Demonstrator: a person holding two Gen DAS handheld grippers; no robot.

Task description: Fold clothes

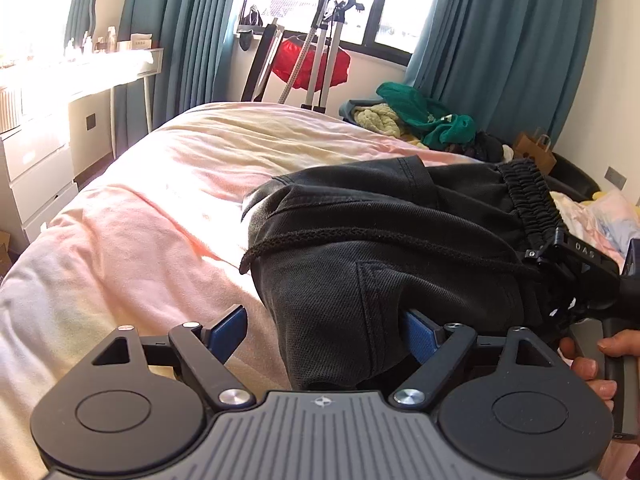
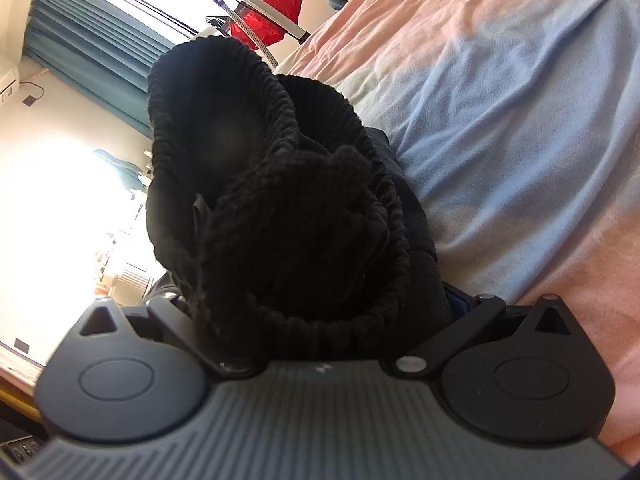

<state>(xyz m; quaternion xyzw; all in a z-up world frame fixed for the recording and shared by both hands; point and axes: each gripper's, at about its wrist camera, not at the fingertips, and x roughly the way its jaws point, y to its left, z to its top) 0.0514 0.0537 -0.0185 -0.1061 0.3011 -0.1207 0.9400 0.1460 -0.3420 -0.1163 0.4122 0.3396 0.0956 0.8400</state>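
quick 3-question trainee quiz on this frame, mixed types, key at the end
1. True or false: the left gripper has both blue pads clamped on the black pants.
2. Which part of the pants bunches in front of the right gripper? A) a leg cuff B) the elastic waistband C) a belt
3. Fill in: the pile with the green garment lies at the far end of the ___.

Key: 1 false, the pads stand apart with only the right one against the cloth; 2 B; 3 bed.
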